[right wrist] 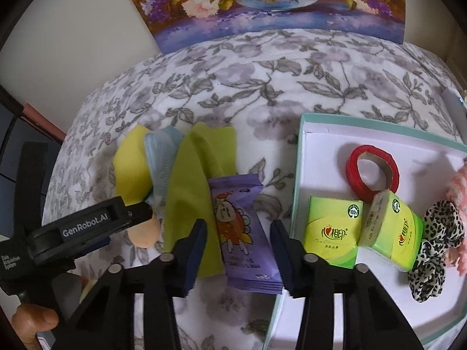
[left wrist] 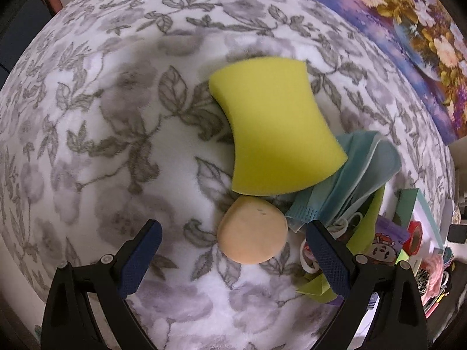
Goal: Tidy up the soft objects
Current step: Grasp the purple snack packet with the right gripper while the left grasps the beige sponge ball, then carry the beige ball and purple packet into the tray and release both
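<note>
In the left wrist view, my left gripper [left wrist: 233,239] is open, its fingers on either side of a round peach puff [left wrist: 252,230] on the floral blanket. A yellow sponge [left wrist: 274,128] lies just beyond it, on a blue face mask [left wrist: 359,175]. In the right wrist view, my right gripper [right wrist: 239,233] is open around a purple tissue pack [right wrist: 242,227], which lies on a green cloth [right wrist: 189,192]. The mask [right wrist: 160,157], sponge [right wrist: 131,160] and puff [right wrist: 146,233] also show there, behind my left gripper's body.
A white box with a teal rim [right wrist: 294,180] stands at the right, holding a red tape ring [right wrist: 372,169], two green tissue packs [right wrist: 329,233], a leopard scrunchie [right wrist: 437,248] and a pink fluffy item [right wrist: 458,192]. A flower painting [right wrist: 277,3] leans at the back.
</note>
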